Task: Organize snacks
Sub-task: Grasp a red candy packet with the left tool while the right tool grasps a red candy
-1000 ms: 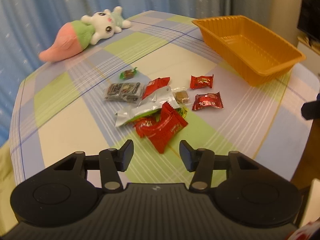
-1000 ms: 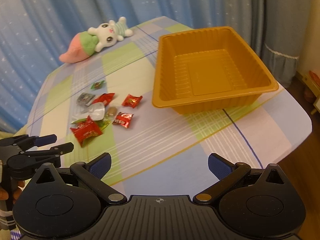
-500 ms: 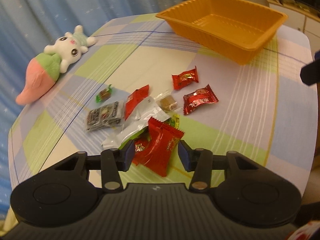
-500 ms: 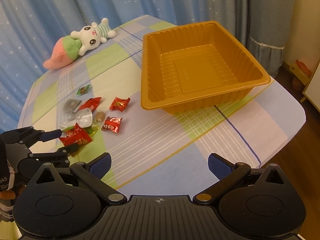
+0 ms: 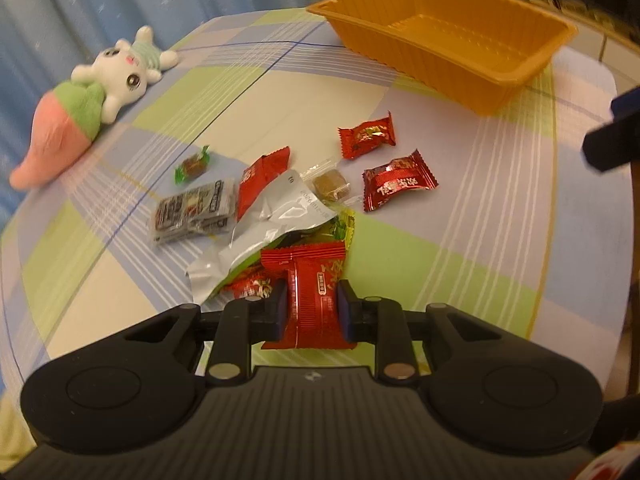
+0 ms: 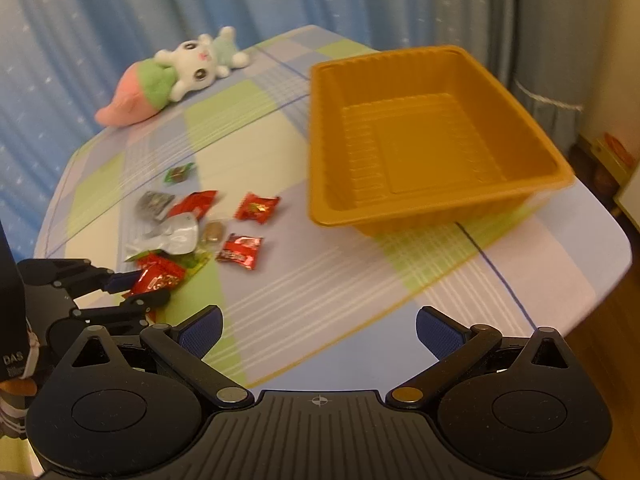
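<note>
Picking up the first snack, by the look of it: left gripper (image 5: 311,307) clenched on a red packet (image 5: 314,300) at the near end of the snack pile, pads pressed on both sides of the crinkly foil, while right gripper (image 6: 318,326) hangs released and wide apart above the near edge of the table (image 6: 400,280), holding nothing. Orange tray (image 6: 420,140) still without any snack inside, standing toward the far right corner of the table, well apart from the pile. Next probably lifting the packet free without dragging the silver pouch (image 5: 272,220) lying just beside it, then carrying across to the tray and letting go over the ribbed, thin plastic floor. Other pieces small and light: two shiny red candies (image 5: 398,180), a brown cube in clear wrap (image 5: 329,186), a dark flat pack (image 5: 194,210), a green twist-wrapped sweet (image 5: 193,164). Soft plush rabbit (image 5: 100,92) near the far left edge, on smooth checked cloth.
</note>
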